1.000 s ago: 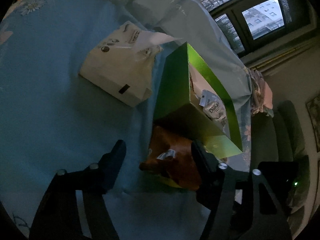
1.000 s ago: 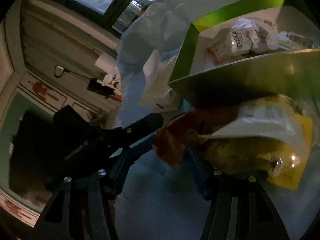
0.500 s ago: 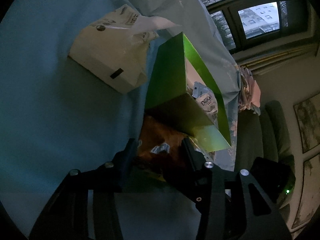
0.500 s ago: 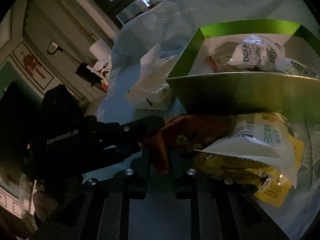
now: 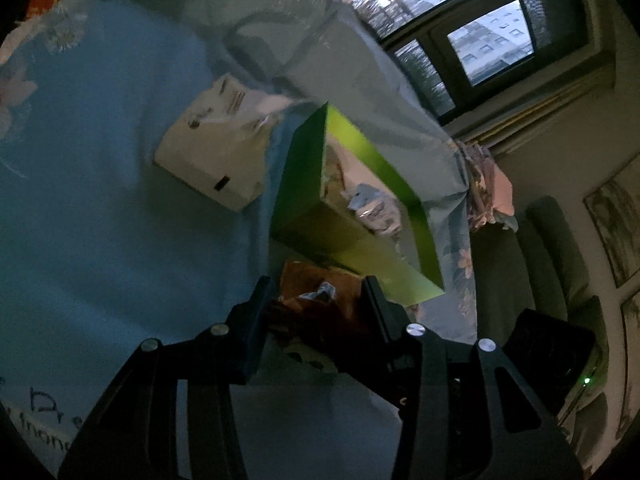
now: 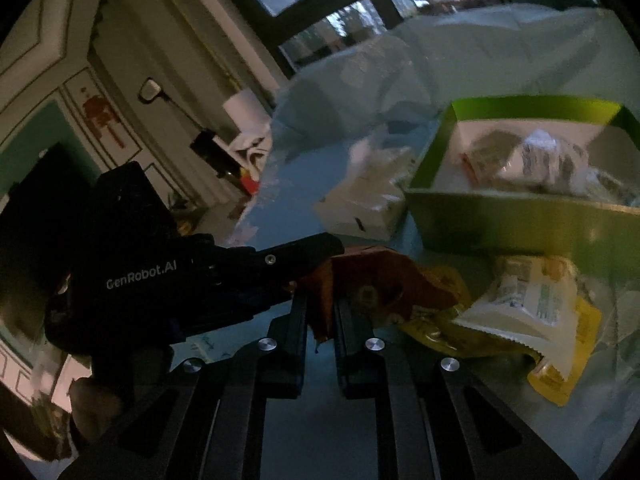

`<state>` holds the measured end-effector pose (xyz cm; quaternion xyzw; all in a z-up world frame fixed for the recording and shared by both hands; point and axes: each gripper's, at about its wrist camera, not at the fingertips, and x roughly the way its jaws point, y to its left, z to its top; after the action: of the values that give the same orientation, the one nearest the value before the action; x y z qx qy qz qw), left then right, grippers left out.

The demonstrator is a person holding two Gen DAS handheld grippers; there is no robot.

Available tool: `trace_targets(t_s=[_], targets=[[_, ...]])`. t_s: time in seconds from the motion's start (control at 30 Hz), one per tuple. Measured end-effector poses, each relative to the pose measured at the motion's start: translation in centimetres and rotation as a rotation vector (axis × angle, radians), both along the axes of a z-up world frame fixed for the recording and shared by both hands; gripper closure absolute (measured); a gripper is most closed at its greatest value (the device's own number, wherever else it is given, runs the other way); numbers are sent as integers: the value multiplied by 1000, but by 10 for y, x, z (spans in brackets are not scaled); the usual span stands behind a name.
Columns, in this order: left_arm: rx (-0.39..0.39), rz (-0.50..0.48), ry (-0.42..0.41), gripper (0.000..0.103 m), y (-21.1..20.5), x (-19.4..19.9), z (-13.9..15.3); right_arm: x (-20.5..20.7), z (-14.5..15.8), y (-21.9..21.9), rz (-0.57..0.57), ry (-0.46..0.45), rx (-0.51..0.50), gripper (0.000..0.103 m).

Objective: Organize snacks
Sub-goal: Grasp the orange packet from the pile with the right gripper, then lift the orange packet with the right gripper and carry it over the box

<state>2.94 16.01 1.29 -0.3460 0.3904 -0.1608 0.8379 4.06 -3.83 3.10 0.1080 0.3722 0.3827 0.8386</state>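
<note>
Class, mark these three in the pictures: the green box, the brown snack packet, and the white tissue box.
green box (image 6: 520, 224), right wrist view, near outer wall.
brown snack packet (image 6: 380, 276), right wrist view, crumpled top face.
white tissue box (image 5: 200, 160), left wrist view, side face.

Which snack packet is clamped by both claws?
The crinkled orange-brown snack packet, outside the green box; the yellow-and-white pouch beside it is ungripped.

A blue cloth (image 5: 100, 240) with pale flower prints covers the surface. A white tissue box (image 5: 208, 152) sits on it, a tissue (image 5: 268, 104) sticking out of the top. Crumpled pale fabric (image 5: 304, 44) is heaped along the cloth's far edge. Beyond stands a dark-framed window (image 5: 492, 40) with buildings outside. A green sofa (image 5: 560, 280) is past the cloth's right edge, under framed pictures (image 5: 616, 224) on the wall.
</note>
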Motion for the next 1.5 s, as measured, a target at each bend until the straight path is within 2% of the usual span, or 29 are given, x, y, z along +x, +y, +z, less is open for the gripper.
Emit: trace_targets(t_s=[0.13,0.43,0.63,1.07,1.5], targets=[[7,1,-31,58,-4,-5,19,-8,17,-2,13,-51,2,90],[100,-54,-79,59,-51,8,58,-11,46,-36,-40,-98,65,90],[98,-103,-94,59,-88,26,66,-7,56,-71,-93,-123,79,90],[158,-192,-129,59,-159,81,81,28,65,-134,-181,-153,114,90],[219,-235,-145,59,-189,123,76,60,57,-159,-217,-163,106,90]])
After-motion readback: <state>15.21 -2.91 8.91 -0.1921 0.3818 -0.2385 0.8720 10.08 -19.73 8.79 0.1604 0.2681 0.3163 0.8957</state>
